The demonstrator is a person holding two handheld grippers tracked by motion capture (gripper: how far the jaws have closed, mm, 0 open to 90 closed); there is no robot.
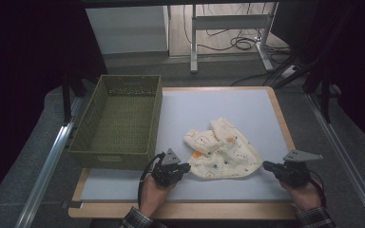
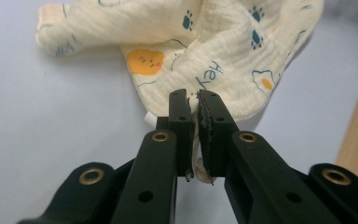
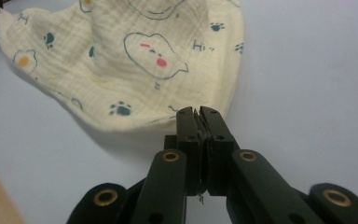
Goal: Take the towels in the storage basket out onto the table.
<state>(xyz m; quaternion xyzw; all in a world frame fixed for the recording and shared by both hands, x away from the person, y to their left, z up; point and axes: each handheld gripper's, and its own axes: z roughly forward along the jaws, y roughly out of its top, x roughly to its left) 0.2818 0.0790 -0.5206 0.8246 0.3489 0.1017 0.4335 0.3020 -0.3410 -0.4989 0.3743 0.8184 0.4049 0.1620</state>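
A cream cloth printed with paw marks, eggs and cloud faces lies crumpled on the pale table mat, right of centre. My left gripper is shut on the cloth's near left corner; in the left gripper view the fabric is pinched between the closed jaws of that gripper. My right gripper is shut on the near right corner; in the right gripper view the cloth spreads away from the closed jaws of that gripper. Both grippers sit low at the mat.
An olive woven basket stands on the table's left side, just left of my left hand. The wooden table edge runs along the front. Beyond the table are desk legs and cables on the floor.
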